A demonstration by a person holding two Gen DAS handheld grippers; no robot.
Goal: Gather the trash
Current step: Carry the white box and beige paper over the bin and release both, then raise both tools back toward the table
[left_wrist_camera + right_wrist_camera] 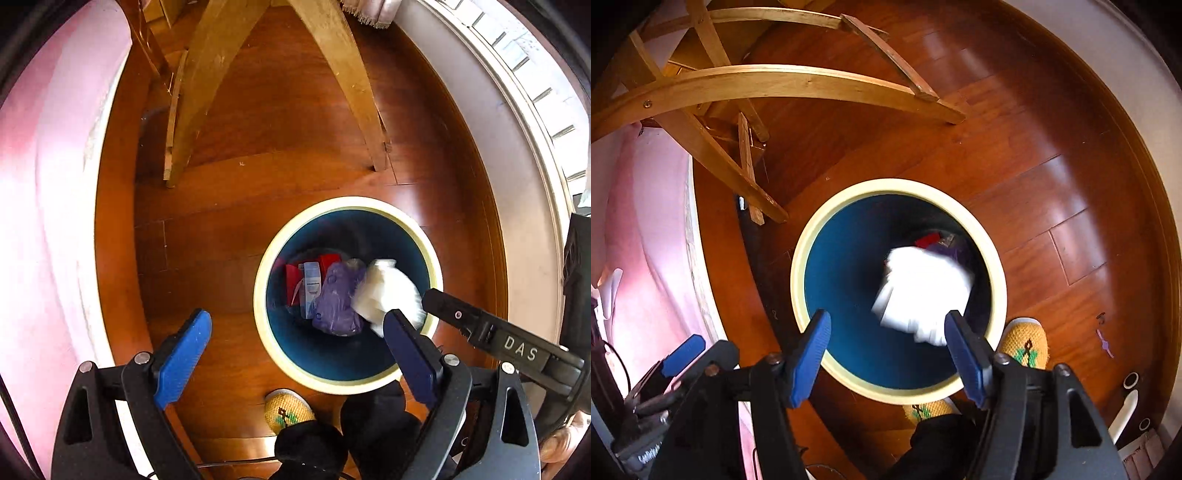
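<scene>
A round bin with a cream rim (pixel 266 266) and dark blue inside stands on the wooden floor; it also shows in the right wrist view (pixel 798 266). In it lie a red box (pixel 293 278), a white-blue carton (pixel 312 286) and a purple bag (pixel 338 301). A white crumpled paper (pixel 921 291), blurred, is in the air over the bin mouth; it shows in the left wrist view (pixel 386 293) too. My right gripper (pixel 886 343) is open above the bin, touching nothing. My left gripper (pixel 297 347) is open and empty above the bin's near-left rim.
Wooden furniture legs (pixel 207 92) stand beyond the bin. A pink bed cover (pixel 40 206) lies to the left. A white wall and baseboard (pixel 517 155) run on the right. The person's yellow knitted slippers (pixel 1027 347) are next to the bin's near side.
</scene>
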